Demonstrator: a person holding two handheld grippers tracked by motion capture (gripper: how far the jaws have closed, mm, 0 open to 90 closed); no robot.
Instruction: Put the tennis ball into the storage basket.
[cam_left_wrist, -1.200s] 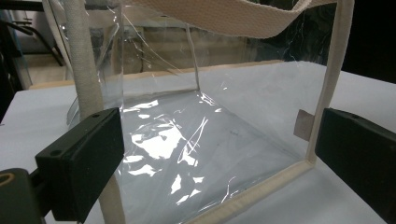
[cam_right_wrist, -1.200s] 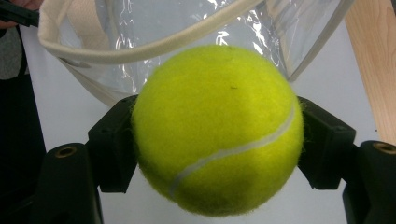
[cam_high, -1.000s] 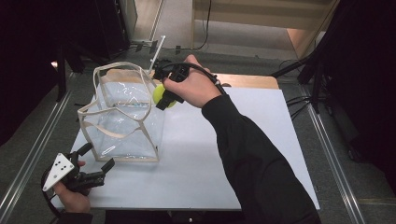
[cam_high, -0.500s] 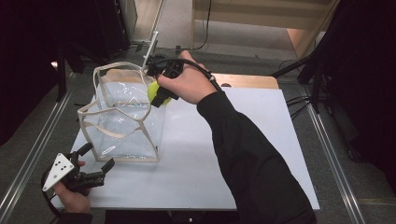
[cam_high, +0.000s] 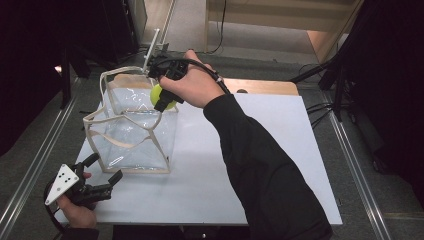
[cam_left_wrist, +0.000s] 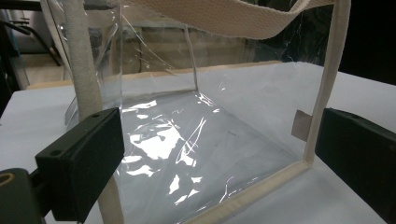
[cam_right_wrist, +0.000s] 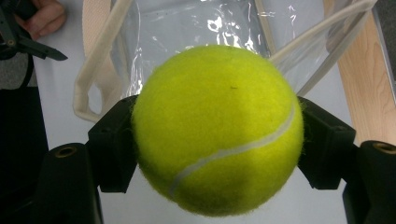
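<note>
A clear plastic bag (cam_high: 132, 130) with cream webbing trim and handles stands open on the left of the white table (cam_high: 280, 150). My right gripper (cam_high: 163, 100) hangs over the bag's far right rim, shut on a yellow-green tennis ball (cam_high: 157, 92). In the right gripper view the ball (cam_right_wrist: 217, 128) sits squeezed between both jaws, with the bag's mouth (cam_right_wrist: 187, 23) beyond it. My left gripper (cam_high: 108, 165) is open at the table's near left corner, just short of the bag's near corner. In the left gripper view the bag (cam_left_wrist: 196, 130) stands in front of the wide-apart jaws.
A wooden board (cam_high: 260, 86) lies along the table's far edge. Metal rails (cam_high: 35, 165) run along the floor on both sides of the table. The right forearm in a dark sleeve (cam_high: 260, 165) crosses the middle of the table.
My right gripper has carried the ball a little to the left, further over the bag's rim. The left gripper and the bag have stayed put.
</note>
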